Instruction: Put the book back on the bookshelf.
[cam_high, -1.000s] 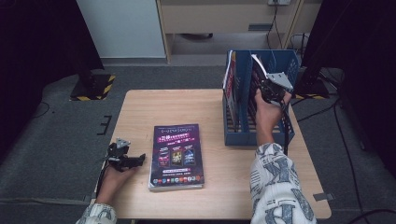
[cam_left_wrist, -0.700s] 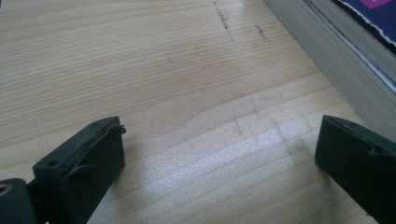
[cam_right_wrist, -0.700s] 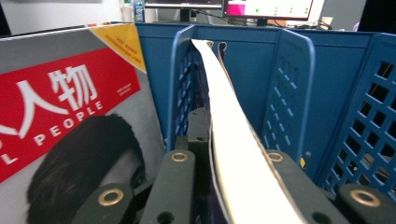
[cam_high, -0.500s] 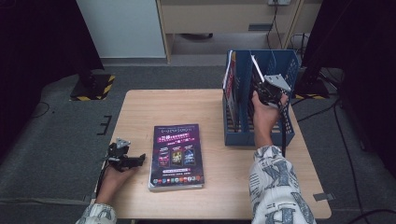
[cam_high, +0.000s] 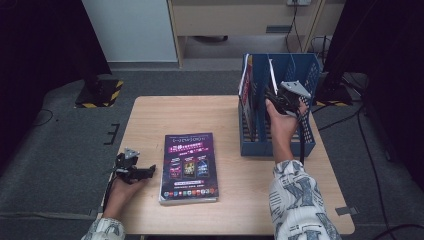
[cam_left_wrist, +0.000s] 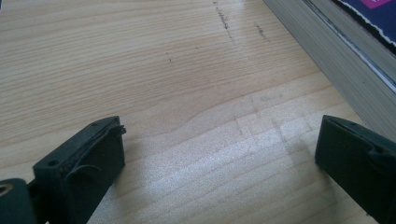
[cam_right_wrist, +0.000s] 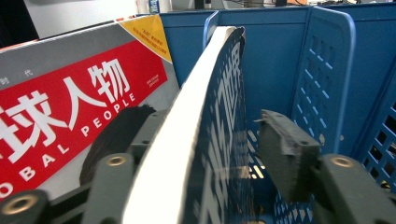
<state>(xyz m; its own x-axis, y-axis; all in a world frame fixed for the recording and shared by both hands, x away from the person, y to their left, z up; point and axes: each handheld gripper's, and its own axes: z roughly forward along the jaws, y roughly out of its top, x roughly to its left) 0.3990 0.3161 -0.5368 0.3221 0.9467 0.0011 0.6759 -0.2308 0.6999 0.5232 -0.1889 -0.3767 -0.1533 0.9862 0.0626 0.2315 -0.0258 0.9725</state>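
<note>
At the near left bench (cam_high: 150, 120) edge, left tool (cam_high: 148, 172) rests flat, jaws wide apart, empty, just beside the purple magazine (cam_high: 189, 167) lying flat. Farther right, right tool (cam_high: 274, 100) inside the blue file rack (cam_high: 277, 145); jaws just opening, blue magazine (cam_right_wrist: 205, 140) upright between them, right pad off it. Red magazine (cam_right_wrist: 70, 112) alongside.

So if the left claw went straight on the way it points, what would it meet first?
Most likely the thick magazine lying flat on the table. The open left claw points along bare wood toward the magazine's page edge, though it may only clip the near corner.
</note>
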